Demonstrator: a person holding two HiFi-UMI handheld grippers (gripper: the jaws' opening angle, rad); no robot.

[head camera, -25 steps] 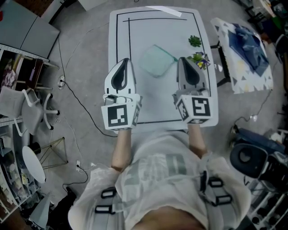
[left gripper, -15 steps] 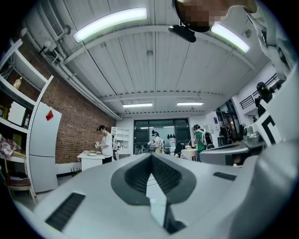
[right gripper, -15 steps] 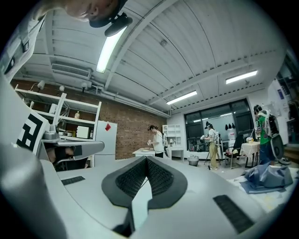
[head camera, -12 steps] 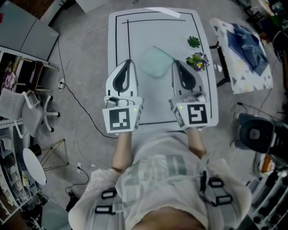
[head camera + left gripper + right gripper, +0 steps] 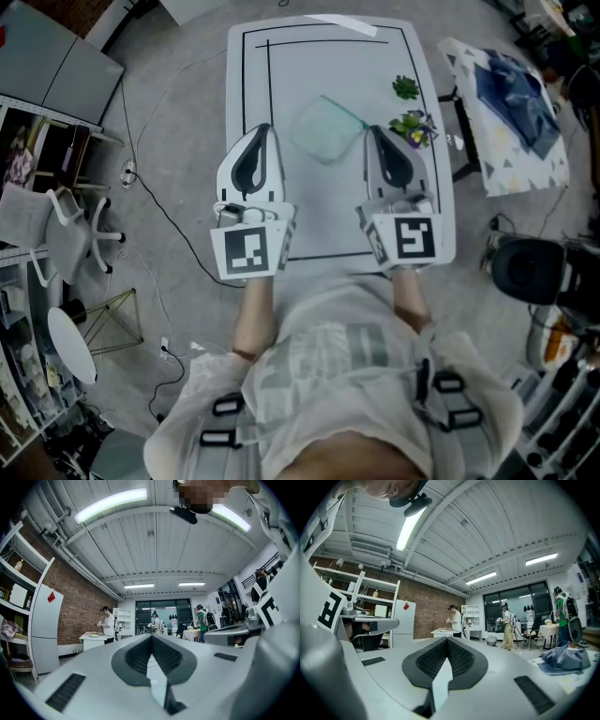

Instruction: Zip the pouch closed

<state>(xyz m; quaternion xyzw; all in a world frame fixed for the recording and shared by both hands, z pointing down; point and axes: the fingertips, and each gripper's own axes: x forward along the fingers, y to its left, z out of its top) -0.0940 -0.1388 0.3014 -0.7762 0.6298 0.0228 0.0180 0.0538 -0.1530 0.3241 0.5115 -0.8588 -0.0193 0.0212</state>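
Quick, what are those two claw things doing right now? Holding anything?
Left gripper: closed, holding nothing.
Right gripper: closed, holding nothing.

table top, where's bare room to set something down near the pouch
Bare: the far end of the table beyond the pouch, and the near strip between the left gripper and right gripper. Crowded: right edge, where a green plant and a flowering plant stand by the pouch.
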